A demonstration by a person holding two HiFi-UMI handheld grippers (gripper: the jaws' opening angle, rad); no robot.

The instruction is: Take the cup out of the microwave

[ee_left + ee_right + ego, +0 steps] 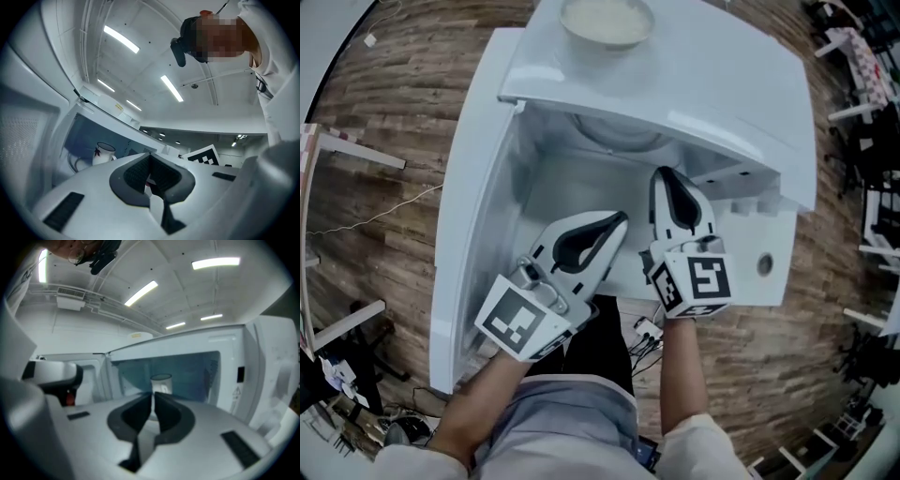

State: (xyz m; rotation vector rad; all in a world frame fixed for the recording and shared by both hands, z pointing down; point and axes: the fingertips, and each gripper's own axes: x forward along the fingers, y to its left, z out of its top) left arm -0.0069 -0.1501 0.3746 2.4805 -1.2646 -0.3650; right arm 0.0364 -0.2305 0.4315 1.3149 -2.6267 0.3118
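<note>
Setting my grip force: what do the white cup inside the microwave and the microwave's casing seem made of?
The white cup with a dark rim looks like glazed ceramic or enamelled metal: smooth, opaque, softly shiny; the views can't settle which. The white microwave casing looks like painted sheet metal, possibly glossy plastic: flat, even panels catching light.

Cup [161, 383] inside microwave [741, 94], bowl [607, 21] on top of it, door [469, 216] swung left
</note>
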